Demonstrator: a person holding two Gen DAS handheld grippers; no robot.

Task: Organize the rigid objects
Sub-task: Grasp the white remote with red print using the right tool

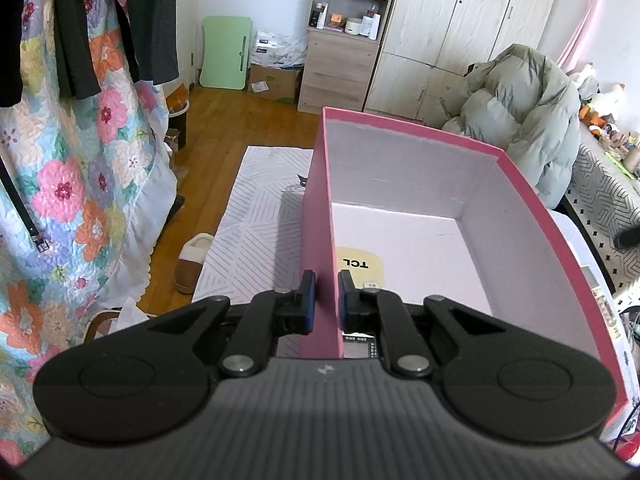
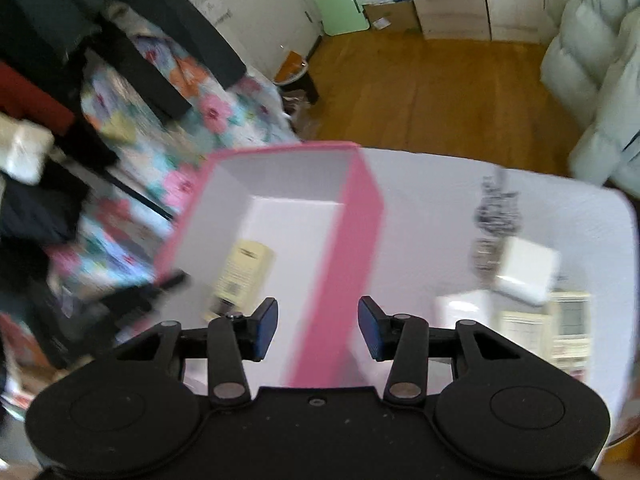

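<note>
A pink box [image 1: 532, 216] with a white inside stands open on a white table. A cream TCL remote [image 1: 360, 266] lies inside it on the floor of the box. My left gripper [image 1: 327, 286] is shut on the box's left wall, one finger on each side. In the right wrist view the same pink box [image 2: 356, 208] holds the cream remote [image 2: 244, 276]. My right gripper [image 2: 318, 322] is open and straddles the box's right wall without touching it. A white block [image 2: 524, 272] and a cream remote [image 2: 570, 328] lie on the table [image 2: 432, 216] to the right.
A floral quilt [image 1: 80, 184] hangs at the left over a wood floor with a striped mat [image 1: 256, 216] and a slipper [image 1: 192, 264]. A grey puffer coat [image 1: 524, 120] lies behind the box. A dark striped item [image 2: 494, 216] lies on the table.
</note>
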